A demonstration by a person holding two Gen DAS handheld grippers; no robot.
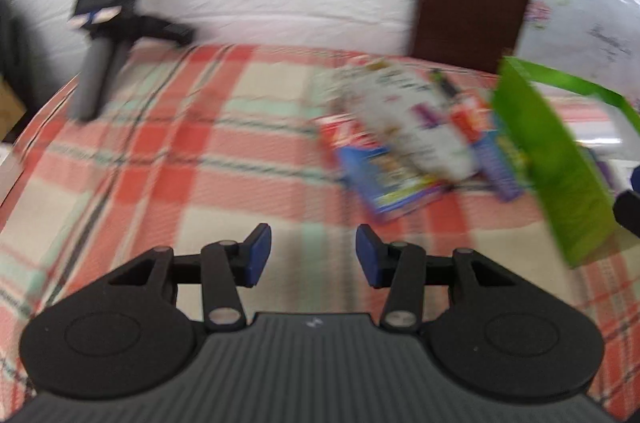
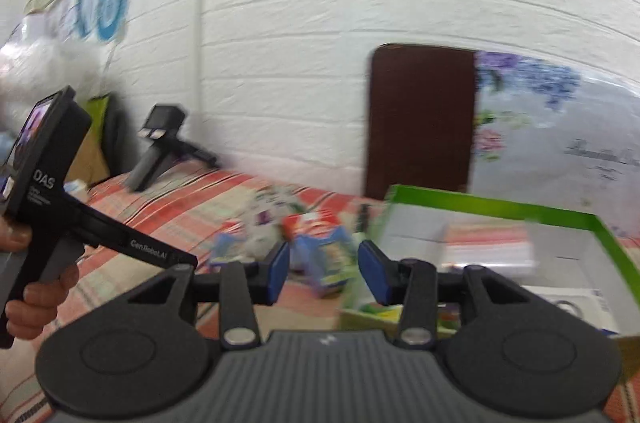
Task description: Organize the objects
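Both tools stand apart and empty: left tool (image 1: 314,255), right tool (image 2: 323,269). The packets (image 1: 404,139) lie ahead-right of the left tool, just beside the green box (image 2: 560,247). Settle first; approach low over the tabletop (image 1: 180,143).

Motion-blurred packets (image 1: 404,139); box (image 1: 560,167) edge-cropped

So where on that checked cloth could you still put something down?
The wide bare stretch of plaid cloth between the black stand at the wall and the packet pile is free. Around the pile and the green box it is crowded.
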